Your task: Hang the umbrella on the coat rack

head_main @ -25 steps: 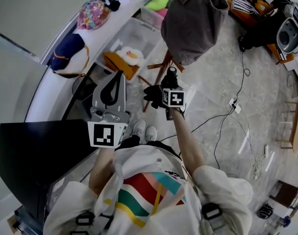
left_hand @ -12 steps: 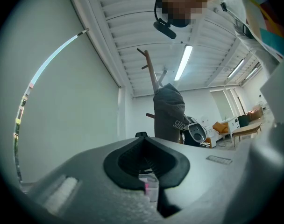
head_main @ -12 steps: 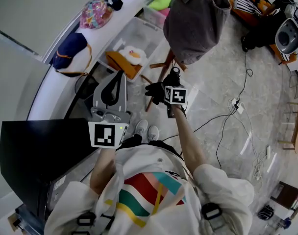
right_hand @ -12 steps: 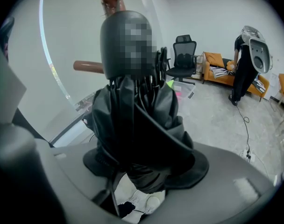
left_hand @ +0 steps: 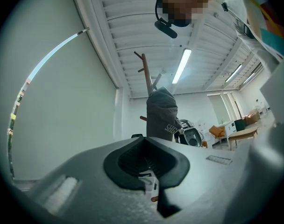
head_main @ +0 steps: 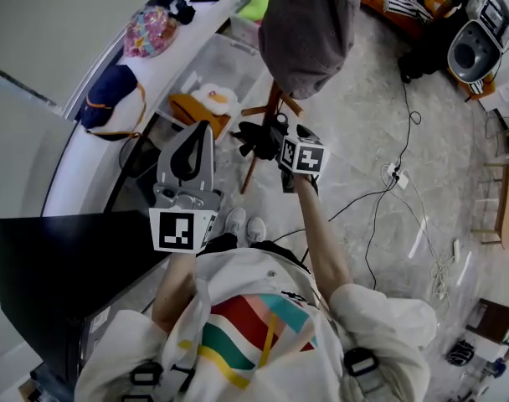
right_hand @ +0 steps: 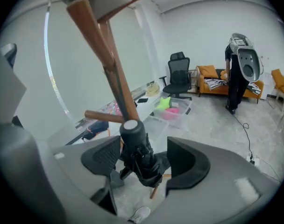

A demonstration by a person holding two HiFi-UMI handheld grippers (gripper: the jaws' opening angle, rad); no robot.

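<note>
the coat rack (right_hand: 117, 80) is smooth brown wood with a low sheen. the umbrella (right_hand: 141, 164) is matt black cloth, its handle (right_hand: 131, 130) smooth plastic. the garment (head_main: 309, 32) is matt grey cloth. the floor (head_main: 363, 132) looks like glossy pale stone. the left hand-held gripper (left_hand: 145, 158) is matt, finely grained grey plastic.

Left gripper (left_hand: 143, 138), jaws together on nothing, angled up toward a wooden coat rack (left_hand: 145, 73) carrying a grey bag (left_hand: 161, 111); white wall (left_hand: 72, 111) left, strip light (left_hand: 181, 66) overhead, orange sofa (left_hand: 217, 131) far right.
</note>
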